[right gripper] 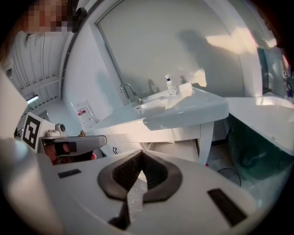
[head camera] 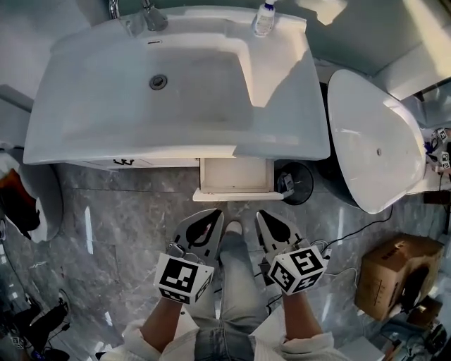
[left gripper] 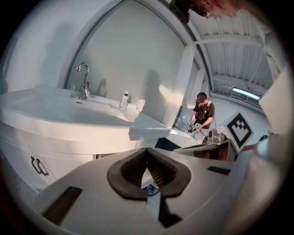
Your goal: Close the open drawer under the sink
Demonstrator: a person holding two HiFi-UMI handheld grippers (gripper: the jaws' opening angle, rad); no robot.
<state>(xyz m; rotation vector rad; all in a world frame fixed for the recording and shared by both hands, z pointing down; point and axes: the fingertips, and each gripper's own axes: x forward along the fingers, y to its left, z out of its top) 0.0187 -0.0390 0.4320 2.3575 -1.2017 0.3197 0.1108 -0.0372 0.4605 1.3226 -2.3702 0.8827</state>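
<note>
Nearest: left gripper (head camera: 210,220) and right gripper (head camera: 272,220), fingers clenched on nothing, apart from the drawer (head camera: 237,194). Beyond, pulled out under the sink (head camera: 84,144), front untouched. Seemingly the approach step. Next: press that front squarely, push straight in. Farther back, bottle (head camera: 263,18) label unreadable.

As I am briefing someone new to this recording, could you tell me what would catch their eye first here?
The big white sink fills the top of the head view, with one drawer pulled open under its front edge. Below it in that view, the left gripper and right gripper point toward that drawer, each with fingers together and empty.
</note>
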